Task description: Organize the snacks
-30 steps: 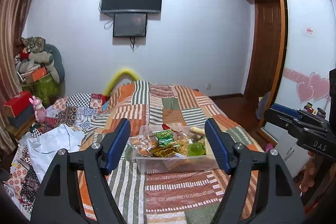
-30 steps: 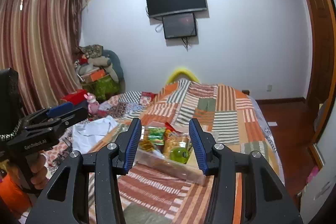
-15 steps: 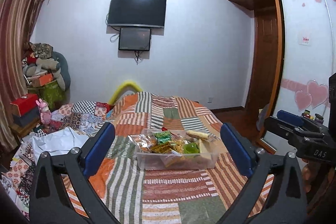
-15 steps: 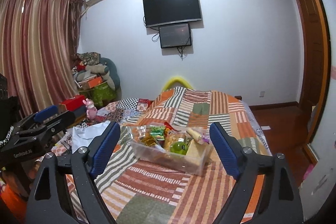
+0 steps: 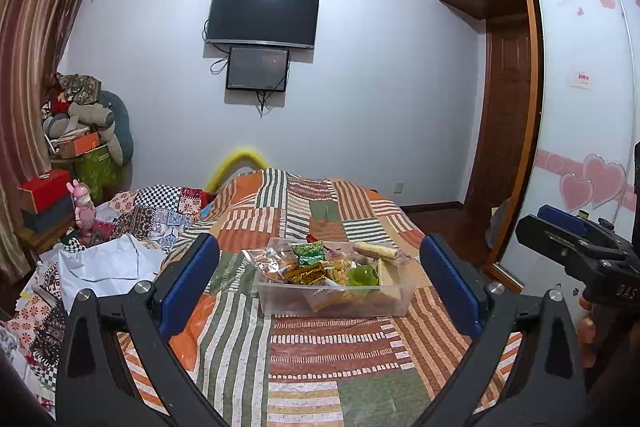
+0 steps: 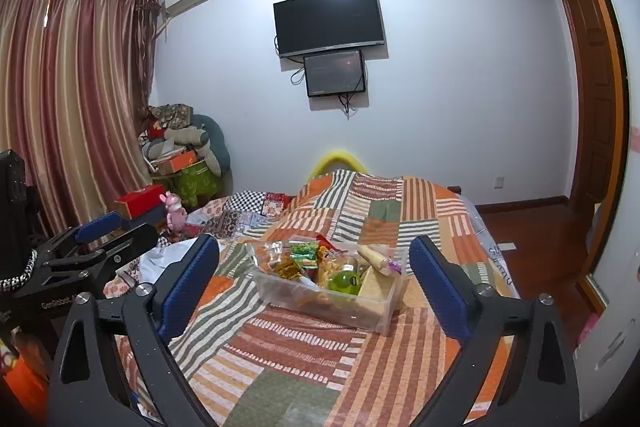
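Fingers (image 5: 188, 283) of the left gripper (image 5: 320, 281) are spread wide with nothing held. Those of the right gripper (image 6: 314, 281) are opening, also empty. A clear snack box (image 5: 334, 301) is seen on the patchwork bed (image 5: 320, 347), beyond both grippers. Heart-decorated wardrobe doors (image 5: 580, 147) are shown only in the left view, striped curtains (image 6: 68, 99) fully only in the right. A second ago both pairs stood much narrower, and the box looked nearer.

Snack packet (image 5: 307, 253) labels too small to read; clear bin (image 5: 280, 297) contents overlap, lower ones hidden.
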A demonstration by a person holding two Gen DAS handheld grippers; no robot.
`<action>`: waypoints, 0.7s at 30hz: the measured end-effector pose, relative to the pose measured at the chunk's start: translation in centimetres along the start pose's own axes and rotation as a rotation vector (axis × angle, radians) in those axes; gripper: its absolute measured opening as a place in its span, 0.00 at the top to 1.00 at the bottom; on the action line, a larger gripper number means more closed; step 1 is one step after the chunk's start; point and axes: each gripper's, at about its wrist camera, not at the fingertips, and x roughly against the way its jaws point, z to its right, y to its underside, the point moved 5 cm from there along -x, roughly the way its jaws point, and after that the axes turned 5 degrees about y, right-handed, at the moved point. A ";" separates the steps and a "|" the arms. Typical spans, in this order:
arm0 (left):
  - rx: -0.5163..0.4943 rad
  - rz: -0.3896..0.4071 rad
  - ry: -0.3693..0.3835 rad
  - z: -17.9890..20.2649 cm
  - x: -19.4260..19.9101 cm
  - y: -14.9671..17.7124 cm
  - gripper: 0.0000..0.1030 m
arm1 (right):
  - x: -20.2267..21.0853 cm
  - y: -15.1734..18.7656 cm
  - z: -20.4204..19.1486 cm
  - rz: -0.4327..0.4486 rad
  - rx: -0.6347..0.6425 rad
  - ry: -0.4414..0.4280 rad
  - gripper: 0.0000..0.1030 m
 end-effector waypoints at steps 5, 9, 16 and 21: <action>0.006 -0.001 0.002 -0.1 0.0 0.0 0.01 | 0.3 0.1 0.1 0.006 -0.006 0.002 0.03; 0.004 -0.003 0.000 -0.2 0.0 0.1 0.01 | 0.3 0.1 0.1 0.007 -0.005 0.008 0.02; 0.004 -0.008 0.003 -0.1 -0.1 0.2 0.01 | 0.4 0.2 0.2 0.006 -0.004 0.009 0.00; 0.003 -0.007 0.002 -0.2 -0.1 0.1 0.01 | 0.6 0.1 0.2 0.009 -0.002 0.009 0.00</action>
